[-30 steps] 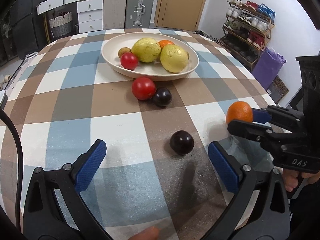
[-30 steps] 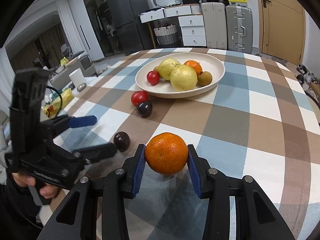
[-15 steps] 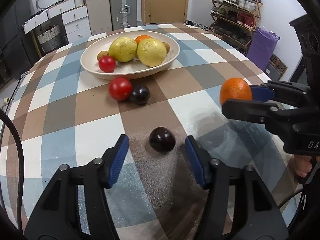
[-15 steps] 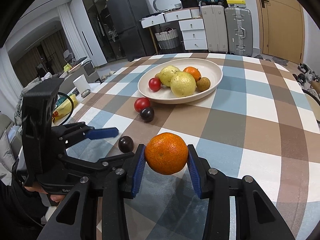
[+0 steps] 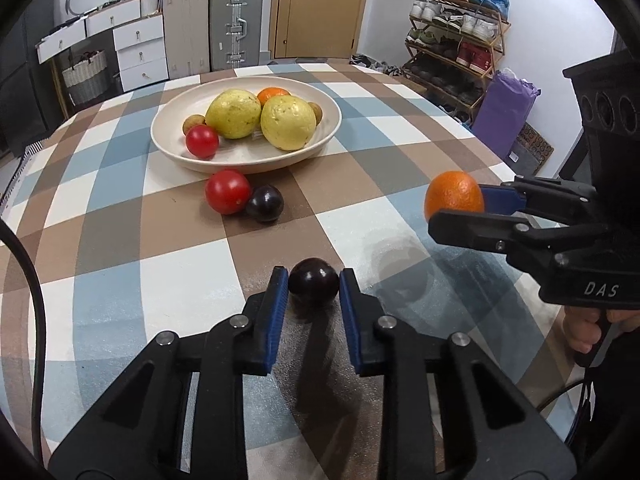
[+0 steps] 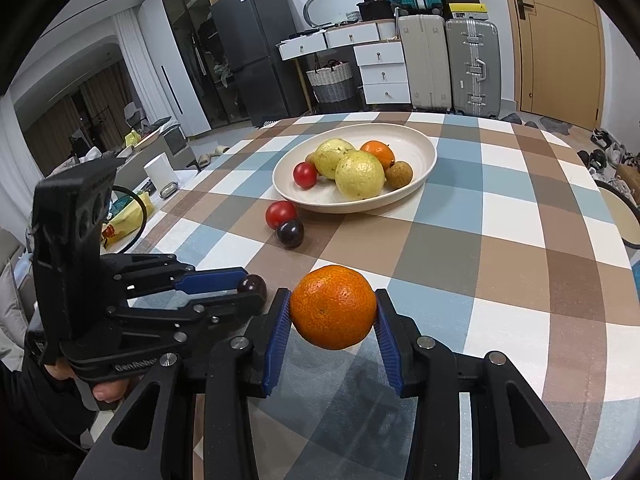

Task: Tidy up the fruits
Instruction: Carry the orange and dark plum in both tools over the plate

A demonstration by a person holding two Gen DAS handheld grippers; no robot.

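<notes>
We work over the bench (image 5: 120, 240), a round top under a checked cloth, and everything the task concerns sits on it or just above it.

The bowl (image 5: 328, 136) stands toward the far side, wide and shallow. We judge it the gathering place, since most of the fruit already lies there. It holds two big yellow fruits (image 5: 288, 122), side by side and touching, an orange fruit (image 5: 272, 94) behind them, a red fruit (image 5: 202, 141) near the left rim, and two small brown fruits (image 5: 193, 123), one at the left beside the red one, the other at the right, mostly hidden behind a yellow fruit.

Our right hand-held gripper (image 6: 332, 316) is closed on an orange (image 6: 332, 312), its blue pads pressing both sides. The orange hangs clear of the cloth, and its shadow lies on the bench below, so we judge it lifted for carrying to the bowl. In the left view it floats at the right.

Our left hand-held gripper (image 5: 313, 286) is closed around a plum (image 5: 313, 286) at the near middle of the bench. Both pads touch its sides. We cannot tell whether it is off the cloth yet. The low, level grip suits a small round fruit that would otherwise roll.

Two fruits wait loose just near of the bowl: a tomato (image 5: 227, 191) and a second plum (image 5: 265, 203), touching each other, the plum on the right. By our reckoning these are next.
</notes>
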